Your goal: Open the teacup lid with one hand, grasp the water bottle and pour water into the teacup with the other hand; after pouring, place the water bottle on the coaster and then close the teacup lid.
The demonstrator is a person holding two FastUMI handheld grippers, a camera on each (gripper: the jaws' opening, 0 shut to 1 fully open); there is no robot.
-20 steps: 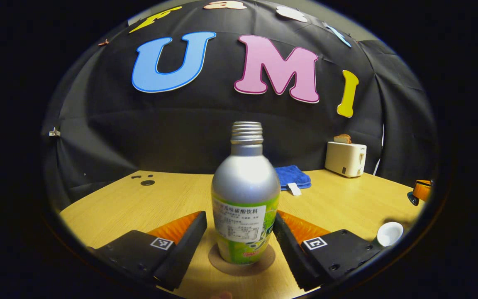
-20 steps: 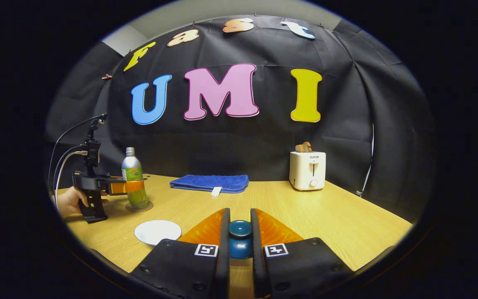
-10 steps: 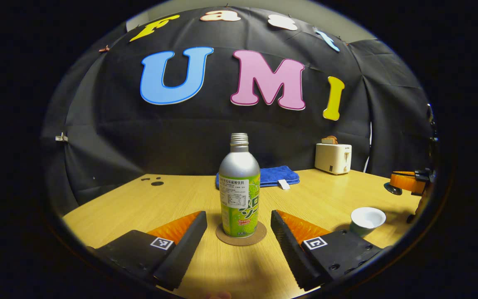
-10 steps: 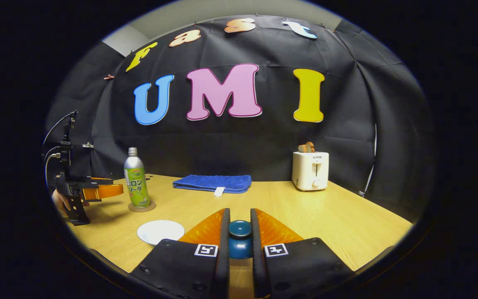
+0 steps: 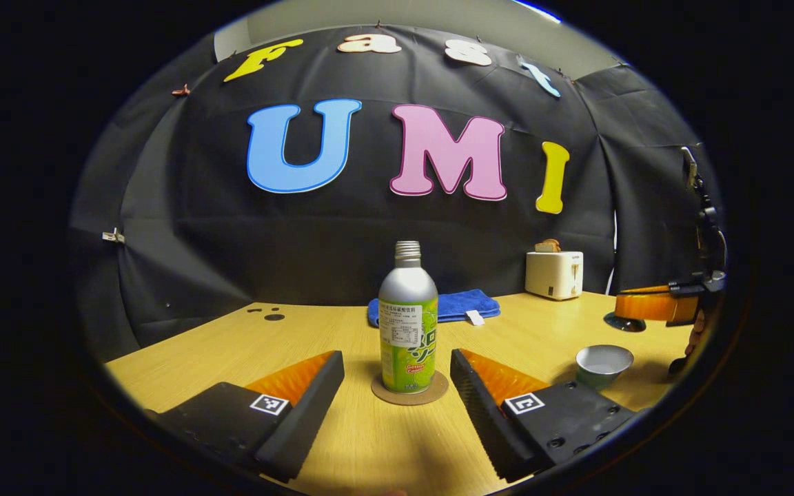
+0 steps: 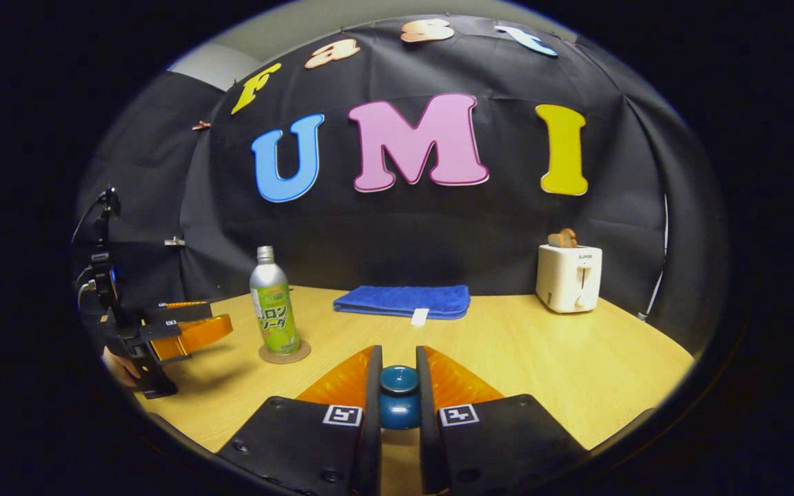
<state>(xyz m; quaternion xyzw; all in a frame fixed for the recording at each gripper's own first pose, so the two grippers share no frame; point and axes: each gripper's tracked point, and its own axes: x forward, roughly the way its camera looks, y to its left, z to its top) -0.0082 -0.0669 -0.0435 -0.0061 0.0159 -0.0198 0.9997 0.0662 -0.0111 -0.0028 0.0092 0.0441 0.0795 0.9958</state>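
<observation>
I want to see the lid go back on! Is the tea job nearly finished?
Nearly! Done: the bottle stands upright on its coaster, and the left tool is open, apart from it. The cup sits uncovered; whether it has water in it is hard to tell. In hand: the right tool is shut on the lid, off the cup. Left: put the lid on the cup.

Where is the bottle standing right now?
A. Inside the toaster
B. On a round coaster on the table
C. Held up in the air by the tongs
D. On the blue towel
B: the bottle stands upright on the coaster, with the open left tongs drawn back from it, one finger on each side, neither touching.
</observation>
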